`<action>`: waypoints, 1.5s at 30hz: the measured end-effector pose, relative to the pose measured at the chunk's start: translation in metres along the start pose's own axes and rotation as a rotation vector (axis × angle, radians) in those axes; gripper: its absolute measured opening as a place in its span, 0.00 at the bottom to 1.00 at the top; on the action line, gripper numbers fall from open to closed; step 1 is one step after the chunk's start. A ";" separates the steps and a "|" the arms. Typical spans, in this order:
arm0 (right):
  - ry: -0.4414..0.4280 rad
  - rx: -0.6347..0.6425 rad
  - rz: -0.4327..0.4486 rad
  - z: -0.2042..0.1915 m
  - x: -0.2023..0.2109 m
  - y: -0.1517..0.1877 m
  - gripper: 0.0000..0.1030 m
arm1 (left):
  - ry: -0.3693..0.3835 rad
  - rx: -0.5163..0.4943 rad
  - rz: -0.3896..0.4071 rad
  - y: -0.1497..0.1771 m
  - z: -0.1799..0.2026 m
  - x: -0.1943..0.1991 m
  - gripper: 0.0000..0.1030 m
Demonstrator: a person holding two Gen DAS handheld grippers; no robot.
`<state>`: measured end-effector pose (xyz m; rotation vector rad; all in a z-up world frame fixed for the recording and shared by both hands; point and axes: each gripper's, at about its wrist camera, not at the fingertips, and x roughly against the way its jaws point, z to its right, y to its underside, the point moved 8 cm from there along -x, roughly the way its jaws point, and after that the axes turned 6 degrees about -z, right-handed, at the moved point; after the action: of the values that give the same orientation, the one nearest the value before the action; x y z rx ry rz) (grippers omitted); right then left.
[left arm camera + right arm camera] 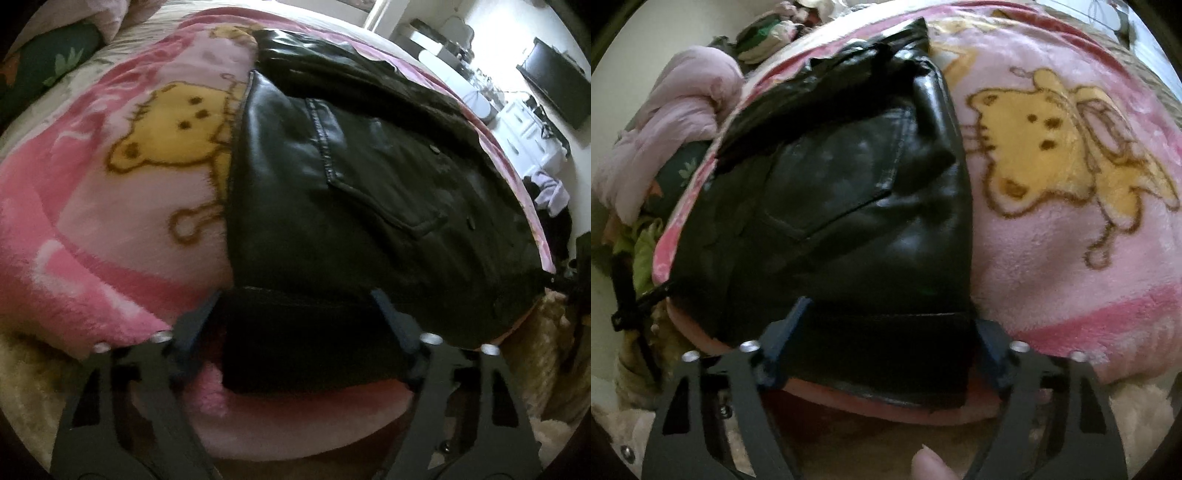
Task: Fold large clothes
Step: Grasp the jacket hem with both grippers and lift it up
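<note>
A black leather jacket (351,177) lies folded lengthwise on a pink blanket (74,229) with a yellow cat print. Its patch pocket faces up. My left gripper (295,295) straddles the near left corner of the jacket's dark knit hem (303,332); the jaws stand apart and the hem lies flat between them, not pinched. In the right wrist view the jacket (849,206) fills the left half, and my right gripper (892,310) straddles the hem's near right corner (879,354) the same way, jaws apart. A person's fingertip (931,465) shows at the bottom edge.
The blanket (1052,240) covers a bed. A pale pink bundle of cloth (672,122) and green-patterned bedding (48,62) lie at the bed's far side. White furniture and a dark screen (554,85) stand beyond the bed. Tan carpet (22,387) shows below the bed edge.
</note>
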<state>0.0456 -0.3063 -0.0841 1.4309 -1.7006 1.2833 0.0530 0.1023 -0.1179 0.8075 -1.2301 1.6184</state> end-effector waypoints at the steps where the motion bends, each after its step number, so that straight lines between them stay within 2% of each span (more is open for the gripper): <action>1: -0.009 0.006 0.017 -0.001 0.003 0.000 0.53 | 0.009 0.007 0.005 0.001 -0.001 0.002 0.48; 2: -0.026 0.014 0.034 -0.003 0.005 0.000 0.48 | 0.012 0.009 0.010 0.001 -0.001 0.004 0.45; 4: -0.068 0.029 0.071 -0.008 0.011 -0.001 0.30 | 0.012 0.001 0.019 0.000 0.001 0.007 0.29; 8: -0.142 0.041 0.148 -0.016 0.029 -0.009 0.22 | 0.002 -0.023 0.061 -0.005 0.008 0.018 0.14; 10: -0.199 0.025 0.193 -0.018 0.039 -0.016 0.20 | 0.045 -0.013 0.098 -0.011 0.010 0.031 0.07; 12: -0.239 0.008 0.224 -0.020 0.047 -0.024 0.20 | 0.111 0.016 0.137 -0.020 0.010 0.045 0.07; 14: -0.293 -0.010 0.277 -0.022 0.059 -0.033 0.19 | 0.145 0.033 0.179 -0.032 0.012 0.056 0.07; 18: -0.373 -0.064 0.368 -0.022 0.084 -0.065 0.19 | 0.163 0.039 0.240 -0.059 0.017 0.071 0.07; 24: -0.405 -0.107 0.450 -0.015 0.106 -0.110 0.16 | 0.202 0.050 0.322 -0.101 0.022 0.091 0.07; 36: -0.400 -0.177 0.517 -0.013 0.107 -0.186 0.13 | 0.205 0.071 0.322 -0.181 0.026 0.082 0.10; 45: -0.302 -0.183 0.506 -0.014 0.077 -0.252 0.13 | 0.183 0.118 0.259 -0.237 0.013 0.042 0.11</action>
<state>0.2626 -0.3174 0.0653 1.1704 -2.4290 1.1525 0.2581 0.1203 0.0077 0.5736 -1.1522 1.9440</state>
